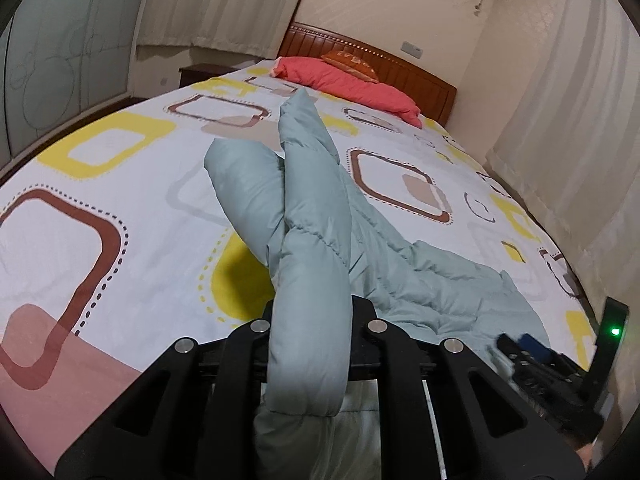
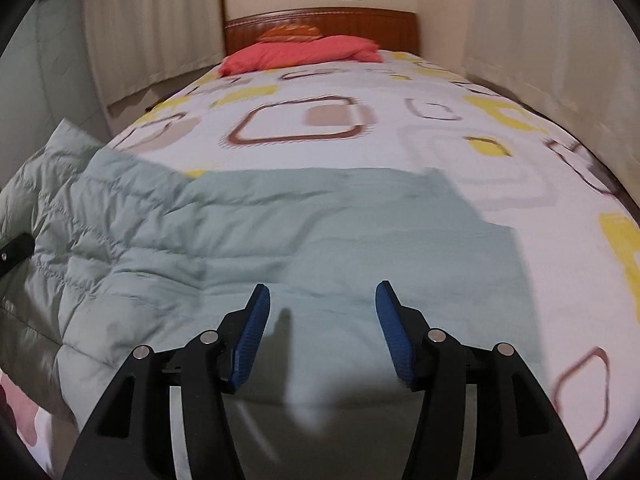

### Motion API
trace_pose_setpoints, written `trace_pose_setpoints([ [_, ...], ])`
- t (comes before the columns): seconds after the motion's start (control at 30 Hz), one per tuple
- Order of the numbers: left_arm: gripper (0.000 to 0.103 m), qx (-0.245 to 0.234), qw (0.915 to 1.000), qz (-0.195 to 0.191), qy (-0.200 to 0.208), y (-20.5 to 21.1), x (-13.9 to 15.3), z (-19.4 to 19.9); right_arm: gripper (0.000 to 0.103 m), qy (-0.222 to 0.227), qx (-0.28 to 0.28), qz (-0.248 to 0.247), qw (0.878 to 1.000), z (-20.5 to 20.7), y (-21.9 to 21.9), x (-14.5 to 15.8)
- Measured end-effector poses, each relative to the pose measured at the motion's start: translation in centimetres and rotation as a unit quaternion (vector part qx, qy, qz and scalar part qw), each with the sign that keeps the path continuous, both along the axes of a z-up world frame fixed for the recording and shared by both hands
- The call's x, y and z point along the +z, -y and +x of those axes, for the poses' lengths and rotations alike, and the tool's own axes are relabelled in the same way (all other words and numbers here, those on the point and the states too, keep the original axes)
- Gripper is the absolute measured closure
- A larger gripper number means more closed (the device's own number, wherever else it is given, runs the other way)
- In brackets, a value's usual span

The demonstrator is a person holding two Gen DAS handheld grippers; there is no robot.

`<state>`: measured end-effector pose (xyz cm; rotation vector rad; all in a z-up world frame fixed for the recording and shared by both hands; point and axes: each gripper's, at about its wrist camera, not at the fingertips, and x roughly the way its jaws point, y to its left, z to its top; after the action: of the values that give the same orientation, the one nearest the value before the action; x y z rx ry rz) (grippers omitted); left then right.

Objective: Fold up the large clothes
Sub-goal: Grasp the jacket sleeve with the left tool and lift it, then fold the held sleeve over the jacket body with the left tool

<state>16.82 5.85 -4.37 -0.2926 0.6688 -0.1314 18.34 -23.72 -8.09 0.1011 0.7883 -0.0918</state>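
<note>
A pale green quilted down jacket (image 1: 316, 220) lies on the patterned bed sheet (image 1: 100, 184). My left gripper (image 1: 310, 320) is shut on a thick fold of the jacket and holds it lifted, with a sleeve trailing away toward the headboard. In the right wrist view the jacket's body (image 2: 320, 236) lies spread flat and its left side (image 2: 72, 184) is raised. My right gripper (image 2: 322, 304) is open and empty just above the jacket's near edge. It also shows in the left wrist view (image 1: 528, 352) at the lower right.
A red pillow (image 1: 352, 84) and an orange cushion (image 1: 350, 63) lie by the wooden headboard (image 1: 416, 76). Curtains (image 1: 560, 128) hang along the right side. A nightstand (image 1: 200, 74) and a glass wardrobe (image 1: 60, 52) stand to the left.
</note>
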Motion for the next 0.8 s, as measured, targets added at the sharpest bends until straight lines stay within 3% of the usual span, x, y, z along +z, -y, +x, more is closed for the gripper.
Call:
trace_pose_setpoints([
  [0.3, 0.089, -0.012, 0.9995, 0.029, 0.005, 2.6, 1.0, -0.4, 0.048, -0.01, -0.063, 0.002, 0.998, -3.5, 7.1, -0.8],
  [0.57, 0.089, -0.024, 0.998, 0.059, 0.004, 5.2, 0.9, -0.4, 0.048, -0.036, -0.056, 0.009, 0.998, -3.1, 8.2, -3.7],
  [0.8, 0.089, -0.045, 0.9955, 0.084, 0.001, 8.1, 0.2, -0.3, 0.047, -0.037, -0.053, 0.011, 0.998, -3.3, 8.1, -4.3],
])
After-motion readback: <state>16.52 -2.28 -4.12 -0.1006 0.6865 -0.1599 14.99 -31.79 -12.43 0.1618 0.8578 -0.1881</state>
